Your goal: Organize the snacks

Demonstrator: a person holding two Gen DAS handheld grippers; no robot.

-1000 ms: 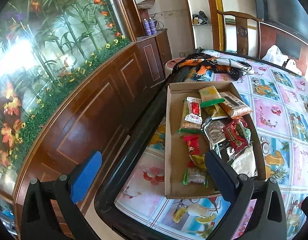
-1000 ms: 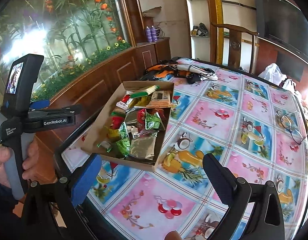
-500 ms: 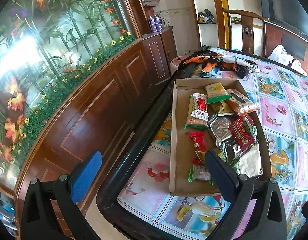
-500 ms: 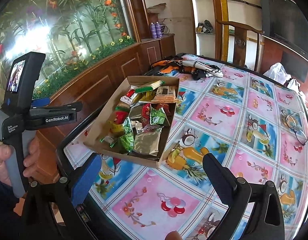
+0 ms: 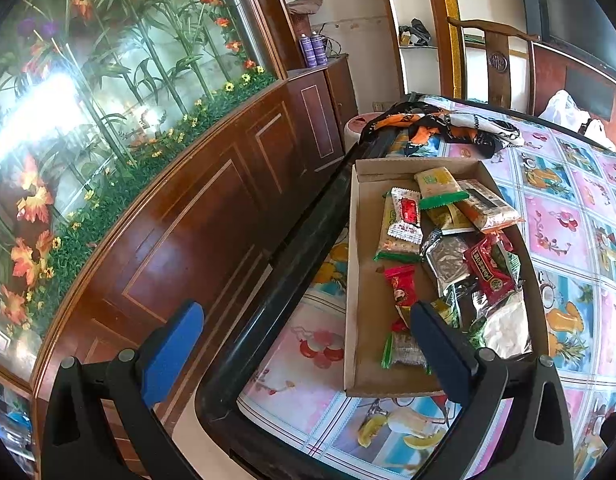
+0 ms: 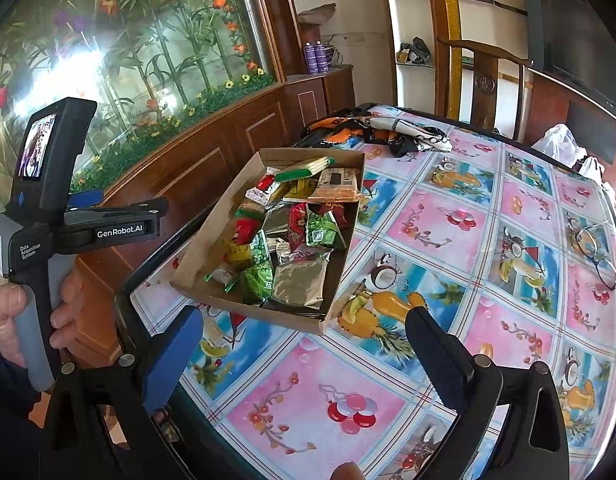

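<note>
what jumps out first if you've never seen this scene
The shallow cardboard box heaped with bright snack packets, sitting at the table's near left corner. Under it, the fruit-print tablecloth covers the whole table, and a glass panel of artificial flowers fills the wall at left.

Eyeglasses (image 6: 598, 254), scarf (image 6: 387, 132), wooden chair (image 6: 487, 76)

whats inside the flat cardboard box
Inside the flat cardboard box: loose snack packets, among them a silver foil pouch and a red wrapper. Whatever lies beneath the pile is covered.
</note>
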